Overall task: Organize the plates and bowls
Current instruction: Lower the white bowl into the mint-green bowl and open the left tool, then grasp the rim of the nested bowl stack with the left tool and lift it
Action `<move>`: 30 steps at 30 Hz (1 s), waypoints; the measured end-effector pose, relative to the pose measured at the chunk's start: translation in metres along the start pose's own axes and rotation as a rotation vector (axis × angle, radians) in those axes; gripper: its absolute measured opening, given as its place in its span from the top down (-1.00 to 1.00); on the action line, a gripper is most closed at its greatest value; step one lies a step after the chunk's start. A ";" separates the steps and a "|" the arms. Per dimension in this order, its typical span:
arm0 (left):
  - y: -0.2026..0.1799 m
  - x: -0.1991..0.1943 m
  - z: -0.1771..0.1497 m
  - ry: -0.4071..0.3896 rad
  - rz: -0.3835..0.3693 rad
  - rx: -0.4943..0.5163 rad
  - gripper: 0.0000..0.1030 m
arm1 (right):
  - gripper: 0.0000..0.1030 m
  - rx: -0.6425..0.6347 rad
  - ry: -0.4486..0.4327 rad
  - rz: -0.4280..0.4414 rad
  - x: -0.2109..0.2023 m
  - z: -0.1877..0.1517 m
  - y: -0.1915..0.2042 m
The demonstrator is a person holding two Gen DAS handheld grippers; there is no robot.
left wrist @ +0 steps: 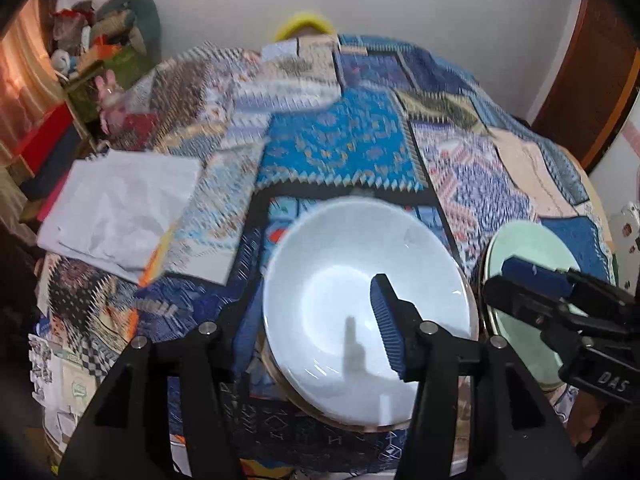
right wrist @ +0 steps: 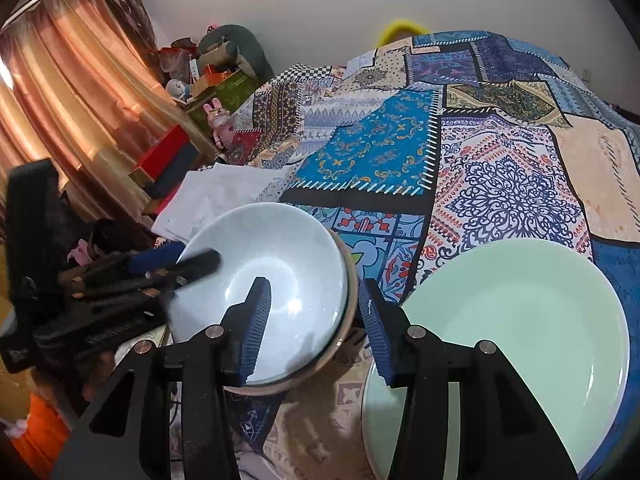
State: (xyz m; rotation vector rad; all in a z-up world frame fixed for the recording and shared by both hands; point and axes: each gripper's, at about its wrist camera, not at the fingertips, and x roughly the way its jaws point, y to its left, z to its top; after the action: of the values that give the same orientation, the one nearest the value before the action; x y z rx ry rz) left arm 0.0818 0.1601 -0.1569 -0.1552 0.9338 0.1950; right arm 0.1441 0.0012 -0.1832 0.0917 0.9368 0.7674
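A white bowl (left wrist: 340, 280) (right wrist: 280, 248) sits nested in a tan-rimmed bowl (right wrist: 353, 280) on the patchwork cloth. My left gripper (left wrist: 316, 312) (right wrist: 192, 264) is open and straddles the bowl's left wall. Its blue ribbed pad (left wrist: 384, 328) hangs free over the bowl's middle. My right gripper (right wrist: 316, 324) (left wrist: 532, 280) is open astride the bowl's right rim, with one pad (right wrist: 256, 320) inside and the other just outside; neither presses on it. A pale green plate (right wrist: 520, 340) (left wrist: 532, 248) lies flat to the right of the bowls.
A patchwork cloth (right wrist: 500, 184) covers the surface. White crumpled paper (left wrist: 120, 208) (right wrist: 216, 200) lies left of the bowls. A cluttered shelf with boxes and toys (right wrist: 208, 92) stands by the orange curtain (right wrist: 80, 100) at far left.
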 end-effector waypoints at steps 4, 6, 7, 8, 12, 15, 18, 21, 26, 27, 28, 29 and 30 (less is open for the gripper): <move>0.004 -0.021 0.000 -0.088 0.020 0.028 -0.26 | 0.17 0.007 0.003 0.002 0.000 -0.001 -0.002; 0.007 -0.026 -0.002 -0.104 0.033 0.024 -0.27 | 0.17 0.012 0.008 0.003 0.001 -0.001 -0.003; 0.011 -0.027 -0.003 -0.102 0.031 0.015 -0.27 | 0.16 0.014 0.010 0.005 0.001 -0.002 -0.003; 0.014 -0.026 -0.005 -0.097 0.023 0.003 -0.27 | 0.16 0.016 0.013 0.004 0.003 -0.002 -0.004; 0.027 -0.019 -0.013 -0.065 0.001 -0.044 -0.27 | 0.15 0.016 0.030 -0.003 0.009 -0.003 -0.004; 0.035 -0.012 -0.021 -0.040 -0.025 -0.076 -0.27 | 0.15 0.017 0.045 -0.008 0.014 -0.004 -0.004; 0.042 -0.004 -0.028 -0.021 -0.055 -0.104 -0.27 | 0.15 0.020 0.063 -0.015 0.022 -0.004 -0.003; 0.044 0.003 -0.032 -0.009 -0.074 -0.114 -0.27 | 0.15 0.023 0.078 -0.018 0.030 -0.005 -0.002; 0.050 0.017 -0.037 0.033 -0.135 -0.151 -0.23 | 0.10 0.027 0.091 -0.029 0.038 -0.006 0.001; 0.051 0.020 -0.039 0.042 -0.149 -0.160 -0.20 | 0.10 0.029 0.094 -0.031 0.040 -0.006 0.001; 0.051 0.022 -0.039 0.044 -0.151 -0.157 -0.16 | 0.10 0.030 0.100 -0.033 0.041 -0.006 0.001; 0.051 0.023 -0.040 0.043 -0.148 -0.153 -0.15 | 0.10 0.031 0.103 -0.034 0.043 -0.006 0.001; 0.051 0.025 -0.041 0.039 -0.144 -0.148 -0.14 | 0.11 0.033 0.109 -0.034 0.045 -0.006 0.001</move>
State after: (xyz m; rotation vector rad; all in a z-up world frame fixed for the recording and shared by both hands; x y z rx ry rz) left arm 0.0527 0.2037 -0.2034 -0.3631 0.9431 0.1284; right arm 0.1548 0.0293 -0.2176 0.0632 1.0525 0.7316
